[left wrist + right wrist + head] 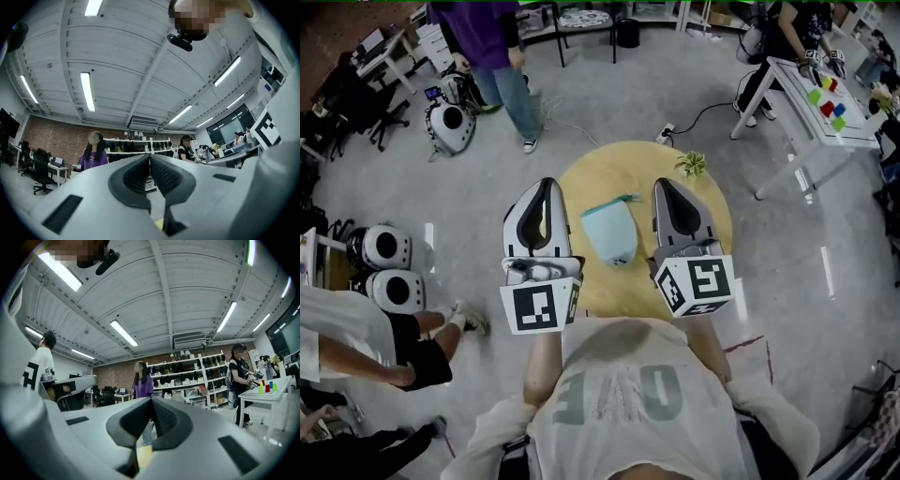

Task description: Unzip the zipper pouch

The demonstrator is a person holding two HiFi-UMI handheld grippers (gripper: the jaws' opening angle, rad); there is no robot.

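Observation:
A pale teal zipper pouch (610, 232) lies flat on the round wooden table (712, 211), its zipper pull toward the far right corner. My left gripper (546, 184) is held above the table to the pouch's left, jaws shut and empty. My right gripper (662, 184) hovers to the pouch's right, also shut with nothing in it. Neither touches the pouch. In the left gripper view the closed left gripper (149, 158) points out at the room, and in the right gripper view the right gripper (151, 400) does the same; neither view shows the pouch.
A small green plant (692, 164) stands at the table's far right edge. A person in purple (492, 47) stands beyond the table. A white table with coloured blocks (830, 101) is at the far right. Round white devices (384, 267) lie on the floor to the left.

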